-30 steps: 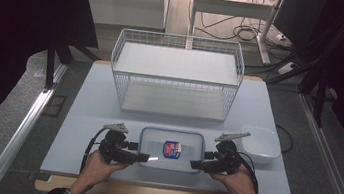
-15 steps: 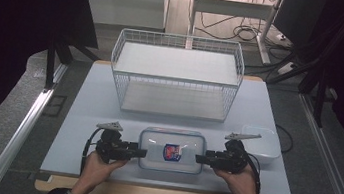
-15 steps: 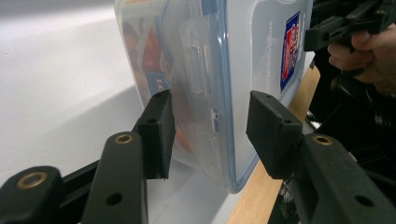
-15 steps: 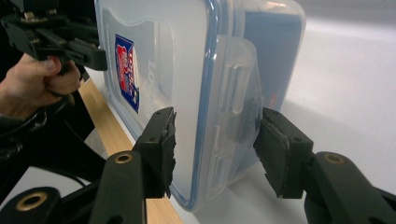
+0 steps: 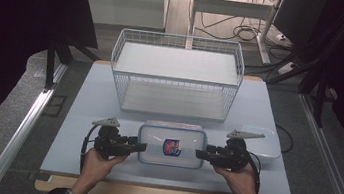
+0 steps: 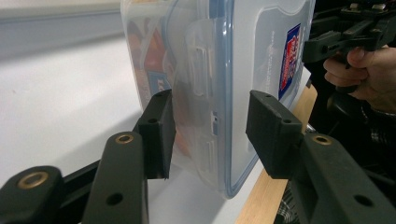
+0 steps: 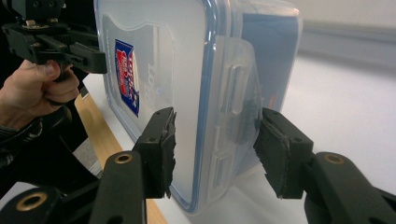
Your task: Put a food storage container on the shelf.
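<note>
both grippers (image 5: 141,147) (image 5: 201,154) spread wide, jaws straddling the container's (image 5: 171,144) end edges

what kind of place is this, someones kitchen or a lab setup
Most likely a lab or data-recording workstation, not a kitchen. A bare white table stands between dark curtained sides, loose cables trail on the floor behind it, and the staged props are a wire basket and a lidded plastic container.

Open table flanks the container (image 5: 171,144) — wire basket (image 5: 176,75) blocks beyond.
</note>
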`<state>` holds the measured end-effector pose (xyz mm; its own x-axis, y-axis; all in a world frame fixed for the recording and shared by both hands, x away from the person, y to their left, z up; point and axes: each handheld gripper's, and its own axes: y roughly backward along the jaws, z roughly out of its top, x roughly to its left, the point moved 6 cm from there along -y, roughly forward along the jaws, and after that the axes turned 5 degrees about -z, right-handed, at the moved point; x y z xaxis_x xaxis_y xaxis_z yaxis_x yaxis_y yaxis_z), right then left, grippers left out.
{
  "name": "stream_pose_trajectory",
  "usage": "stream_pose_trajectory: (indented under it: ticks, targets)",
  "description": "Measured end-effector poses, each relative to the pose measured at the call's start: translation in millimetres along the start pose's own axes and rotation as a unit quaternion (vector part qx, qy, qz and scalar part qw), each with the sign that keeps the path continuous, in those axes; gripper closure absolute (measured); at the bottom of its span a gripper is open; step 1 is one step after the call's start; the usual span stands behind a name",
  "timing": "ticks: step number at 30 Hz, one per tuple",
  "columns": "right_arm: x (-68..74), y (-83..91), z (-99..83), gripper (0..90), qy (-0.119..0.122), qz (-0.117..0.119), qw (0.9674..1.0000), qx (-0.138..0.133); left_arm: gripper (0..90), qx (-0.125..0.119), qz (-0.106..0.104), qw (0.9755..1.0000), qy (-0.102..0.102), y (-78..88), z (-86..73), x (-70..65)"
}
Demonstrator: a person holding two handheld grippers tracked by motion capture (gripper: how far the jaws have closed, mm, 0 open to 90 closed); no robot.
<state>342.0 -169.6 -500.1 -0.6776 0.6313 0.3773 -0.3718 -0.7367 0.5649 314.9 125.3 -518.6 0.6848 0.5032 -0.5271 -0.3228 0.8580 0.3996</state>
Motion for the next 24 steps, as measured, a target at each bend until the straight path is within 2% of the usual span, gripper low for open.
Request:
stream_pose_trajectory:
  ticks: [6,12,16,18,24]
  targets:
    - [0.8,1.9,9.1,49.7,0.007,0.001,0.9999,-0.008,52.7,-0.003,0.008,0.9999,-0.012,4.0,11.2,-1.6]
    - [2.0,6.1,26.4,49.7,0.018,0.000,0.9996,-0.022,52.6,-0.008,0.013,0.9997,-0.020,9.0,26.7,-4.2]
    - [3.6,9.0,38.4,49.7,0.025,0.001,0.9993,-0.028,52.6,-0.016,0.019,0.9992,-0.032,15.5,42.8,-7.5]
    - [4.1,9.9,42.7,49.7,0.027,0.001,0.9992,-0.031,52.6,-0.017,0.020,0.9991,-0.034,16.5,45.5,-8.1]
    - [6.9,15.4,68.0,49.6,0.036,0.002,0.9983,-0.047,52.4,-0.030,0.028,0.9983,-0.043,26.0,70.9,-11.7]
